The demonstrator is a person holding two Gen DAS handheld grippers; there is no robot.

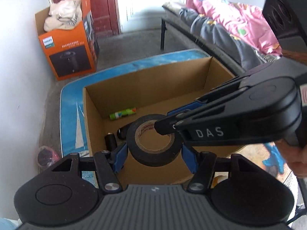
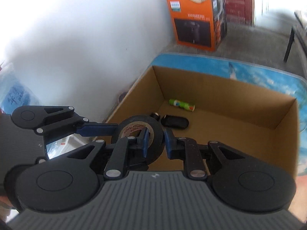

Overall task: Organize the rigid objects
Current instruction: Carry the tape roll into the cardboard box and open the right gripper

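Note:
A black tape roll (image 1: 153,160) (image 2: 160,132) hangs over an open cardboard box (image 1: 145,88) (image 2: 220,92). My left gripper (image 1: 154,158) is shut on it, one blue pad pressed against each side of the roll. My right gripper (image 2: 156,143) (image 1: 163,128) comes in from the right and is shut on the roll's wall, one finger inside the hole. In the right wrist view the left gripper's blue finger (image 2: 96,130) reaches the roll from the left. In the box lie a green tube (image 1: 122,113) (image 2: 181,105), a small black cylinder (image 1: 110,140) (image 2: 155,115) and a black oblong case (image 2: 174,123).
The box stands on a blue table with a sailboat print (image 1: 73,115) (image 2: 259,72). An orange carton (image 1: 67,51) (image 2: 195,19) holding cloth stands on the floor by the white wall. A bed with pink and grey bedding (image 1: 230,25) runs along the right. A hand (image 1: 295,163) holds the right gripper.

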